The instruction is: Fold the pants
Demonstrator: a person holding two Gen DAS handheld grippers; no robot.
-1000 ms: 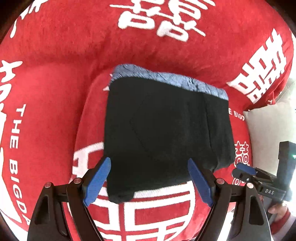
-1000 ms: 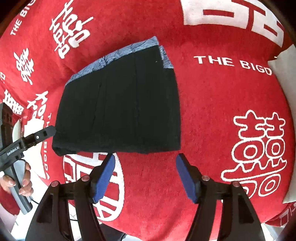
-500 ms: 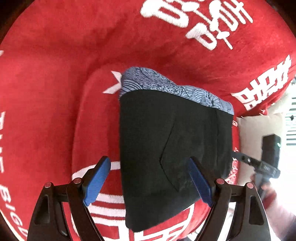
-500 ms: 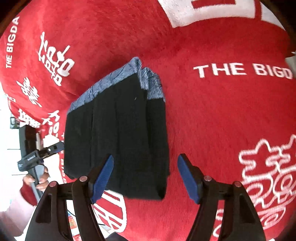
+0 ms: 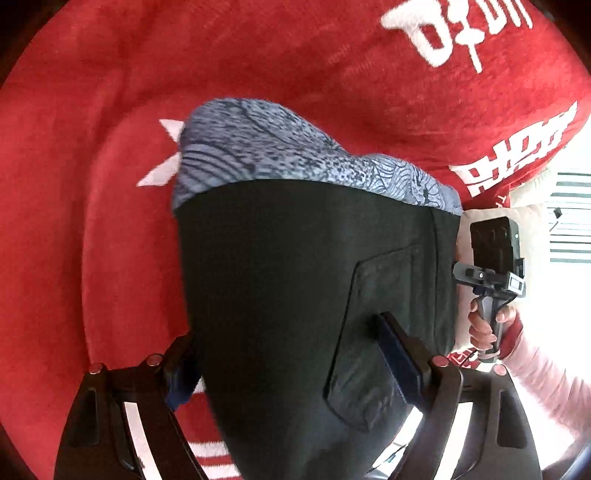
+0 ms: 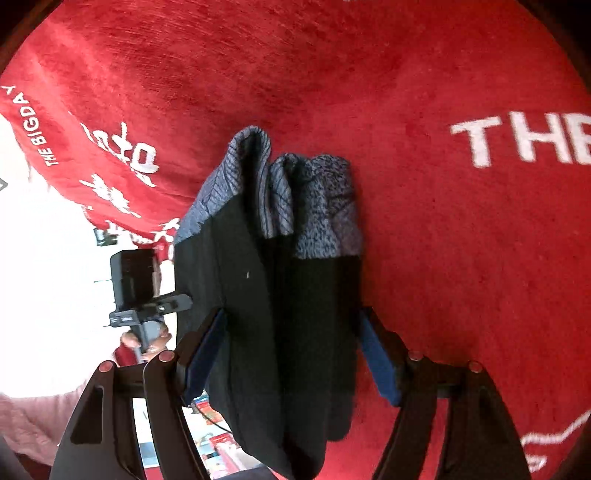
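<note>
Folded pants on the blanket, between the fingers of both grippers.

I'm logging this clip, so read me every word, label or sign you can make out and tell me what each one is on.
"THE BIGDAY": white letters on the red blanket, at its left edge in the right wrist view.
"THE": large white letters on the same blanket, cut off by the right frame edge.
White Chinese-style characters on the blanket: partly cut off, not readable.
Small label on the other handheld tool: too small to read.
Black pants: no text.
</note>
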